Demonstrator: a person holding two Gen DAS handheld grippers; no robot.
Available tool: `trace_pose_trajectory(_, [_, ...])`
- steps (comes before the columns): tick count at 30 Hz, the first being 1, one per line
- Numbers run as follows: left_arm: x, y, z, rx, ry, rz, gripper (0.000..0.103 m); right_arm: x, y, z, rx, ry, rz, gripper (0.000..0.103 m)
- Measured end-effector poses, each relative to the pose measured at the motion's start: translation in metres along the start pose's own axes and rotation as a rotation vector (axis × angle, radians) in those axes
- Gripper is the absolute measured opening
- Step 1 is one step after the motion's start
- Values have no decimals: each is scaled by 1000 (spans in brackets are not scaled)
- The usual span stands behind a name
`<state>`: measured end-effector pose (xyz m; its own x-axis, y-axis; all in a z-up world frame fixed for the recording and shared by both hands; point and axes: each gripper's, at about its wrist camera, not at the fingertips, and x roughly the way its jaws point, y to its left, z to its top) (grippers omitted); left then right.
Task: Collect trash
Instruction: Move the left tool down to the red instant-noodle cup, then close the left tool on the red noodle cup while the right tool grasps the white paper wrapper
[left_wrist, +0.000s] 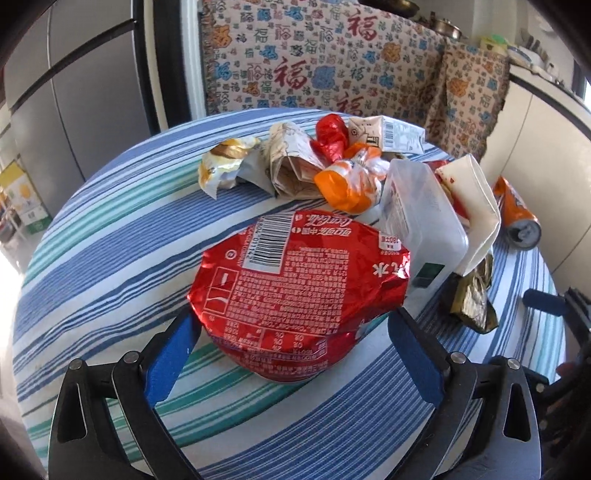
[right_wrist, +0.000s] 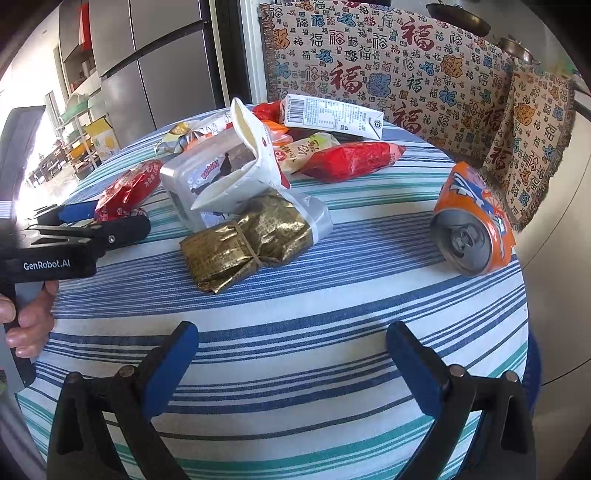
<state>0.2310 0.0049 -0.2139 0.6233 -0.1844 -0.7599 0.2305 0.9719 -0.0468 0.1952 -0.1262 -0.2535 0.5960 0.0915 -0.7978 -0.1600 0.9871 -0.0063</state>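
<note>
The round surface (right_wrist: 295, 362) wears a woven cloth of blue, white and teal stripes, and the trash lies heaped toward the upper middle of both frames.

In the left wrist view, the left gripper (left_wrist: 291, 328) has its 2 blue-padded fingers (left_wrist: 170, 365) apart at the lower centre, one on each side of a crushed red cola can (left_wrist: 295, 273). The can's thin metal is squashed into a flat, creased disc with a barcode and white print on top. Whether the pads actually touch it cannot be told.

Right of the can stands a translucent plastic box (left_wrist: 417, 218) with rounded corners, and a white paper carton (left_wrist: 476, 206), torn open and stained red inside, leans on it. Below them lies a crinkled gold foil wrapper (left_wrist: 472, 295). Above sit an orange and clear plastic bag (left_wrist: 347, 181), a twisted red film wrapper (left_wrist: 332, 136) and a flattened white drink carton (left_wrist: 391, 133).

In the right wrist view, the right gripper (right_wrist: 291, 347) hovers at the lower centre with fingers wide apart over bare striped cloth, holding nothing. A dented orange soda can (right_wrist: 476, 221) lies on its side at the right, alone, its silver top facing the camera. A hand (right_wrist: 29, 321) grips the black left tool at the left edge.
</note>
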Motion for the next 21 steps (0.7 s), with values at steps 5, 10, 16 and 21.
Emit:
trace_pose_trajectory(5, [-3,0,-1,-9,-7,-33,79,-9,-5,7,80,-52,70,103])
trace_pose_trajectory(10, [-7,3,-7,-49,-10,-20,79,2,10,35,131,-71,124,103])
trace_pose_trajectory(16, [-16,6,-20,-79,9,1,70,20,7,35,110,-16,32,65])
trace_pose_trajectory(21, [-20,3,-25,-82,14,-5,67,-2,-22,15,102,21,2,38])
